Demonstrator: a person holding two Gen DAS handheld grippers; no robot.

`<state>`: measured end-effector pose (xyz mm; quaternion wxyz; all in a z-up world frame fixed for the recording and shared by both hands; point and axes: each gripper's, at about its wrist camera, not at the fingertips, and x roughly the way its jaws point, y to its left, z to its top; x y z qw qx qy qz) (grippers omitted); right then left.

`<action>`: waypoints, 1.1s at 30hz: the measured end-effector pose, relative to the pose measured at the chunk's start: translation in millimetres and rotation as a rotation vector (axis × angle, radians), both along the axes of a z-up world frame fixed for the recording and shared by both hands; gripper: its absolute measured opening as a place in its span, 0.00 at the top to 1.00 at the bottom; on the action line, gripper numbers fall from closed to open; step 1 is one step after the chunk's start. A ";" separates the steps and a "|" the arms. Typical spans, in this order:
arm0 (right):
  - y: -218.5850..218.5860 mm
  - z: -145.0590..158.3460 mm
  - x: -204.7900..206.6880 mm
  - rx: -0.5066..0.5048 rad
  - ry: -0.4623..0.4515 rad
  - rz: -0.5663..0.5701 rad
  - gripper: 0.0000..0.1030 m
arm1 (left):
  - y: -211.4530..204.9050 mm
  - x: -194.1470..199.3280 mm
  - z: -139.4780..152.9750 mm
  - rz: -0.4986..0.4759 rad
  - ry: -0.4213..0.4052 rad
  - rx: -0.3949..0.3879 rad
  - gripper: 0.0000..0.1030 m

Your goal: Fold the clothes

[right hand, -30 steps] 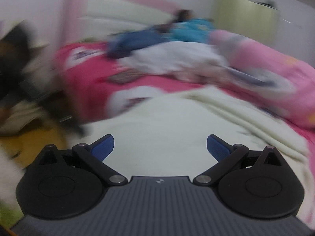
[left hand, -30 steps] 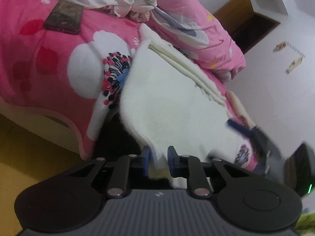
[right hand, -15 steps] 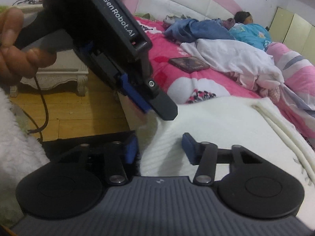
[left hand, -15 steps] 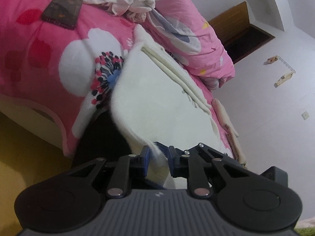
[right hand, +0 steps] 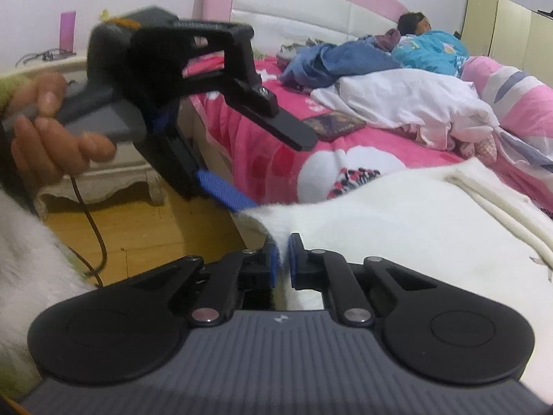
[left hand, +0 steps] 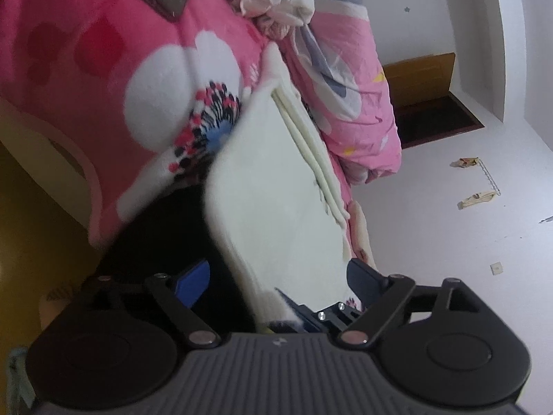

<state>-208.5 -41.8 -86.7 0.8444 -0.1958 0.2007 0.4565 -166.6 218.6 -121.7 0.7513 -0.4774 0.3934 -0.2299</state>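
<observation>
My right gripper (right hand: pixel 282 252): blue pads pinched together on the near corner of the fluffy cream-white garment (right hand: pixel 397 221), fabric bunched between the pads at 12 o'clock from the wrist body. Grip looks firm.

My left gripper (left hand: pixel 278 275): jaws spread wide, nothing between them; the garment's edge hangs loose in the gap, touching neither pad as far as I can tell. From the right wrist view the same tool (right hand: pixel 242 159) sits at 10 o'clock, fingers apart, my left hand (right hand: pixel 52 131) on its handle, the lower blue pad just beside the corner I hold.

Garment: lies flat on the pink floral bedspread (left hand: pixel 103 69), near the bed's foot edge, running off toward 1 o'clock. Layered cream edges (left hand: pixel 311 152) stack along its far side, so I judge at least one fold is already made. Near corner is lifted off the bed.

Further out: a dark rectangular case (right hand: pixel 333 124) at 12 o'clock on the spread, a crumpled white cloth pile (right hand: pixel 414 107) beyond at 1 o'clock, a pink quilt roll (left hand: pixel 345 79) along the right.

Progress, my estimate: midway. Left to do: regrip a second corner with the free tool, carry the near edge across, flatten, then the other laundry.
</observation>
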 end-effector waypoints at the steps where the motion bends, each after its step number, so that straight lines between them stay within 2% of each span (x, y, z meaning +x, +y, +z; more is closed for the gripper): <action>1: -0.7 1.4 0.3 0.007 -0.001 0.000 0.95 | -1.8 3.5 -2.7 -0.007 0.011 -0.010 0.16; 8: -4.7 9.1 1.3 0.044 -0.010 -0.011 0.95 | -16.7 28.7 -14.0 -0.061 0.042 -0.056 0.22; 12: -6.3 12.0 2.7 0.071 -0.017 -0.011 0.95 | -28.6 42.1 -10.6 -0.103 0.027 -0.028 0.34; 13: -6.8 12.2 2.8 0.077 -0.020 -0.009 0.95 | -32.5 44.6 -8.2 -0.112 0.018 -0.004 0.40; 16: -11.1 13.4 3.1 0.100 -0.025 -0.016 0.93 | -47.6 44.3 4.5 -0.150 -0.033 0.129 0.50; 20: -34.8 18.4 5.8 0.178 0.041 -0.068 0.91 | -67.7 43.9 21.3 -0.201 -0.101 0.307 0.56; 21: -46.2 20.0 5.2 0.206 0.055 -0.101 0.88 | -72.6 43.5 25.4 -0.213 -0.117 0.351 0.59; 23: -69.3 23.3 4.0 0.263 0.082 -0.168 0.72 | -81.2 40.1 31.8 -0.230 -0.144 0.428 0.59; 24: -89.0 25.0 3.7 0.306 0.100 -0.229 0.68 | -85.2 38.5 34.7 -0.237 -0.156 0.463 0.59; 26: -128.4 28.3 3.2 0.391 0.134 -0.352 0.53 | -90.1 36.4 37.0 -0.246 -0.166 0.502 0.59; 28: -175.9 26.0 2.3 0.493 0.184 -0.505 0.44 | -94.6 34.6 39.3 -0.254 -0.175 0.540 0.59; 30: -230.9 18.4 1.0 0.611 0.249 -0.687 0.41 | -96.0 34.7 40.4 -0.255 -0.172 0.552 0.59; 33: -312.1 -15.1 -4.8 0.817 0.399 -0.924 0.34 | -97.3 34.2 42.0 -0.252 -0.161 0.560 0.59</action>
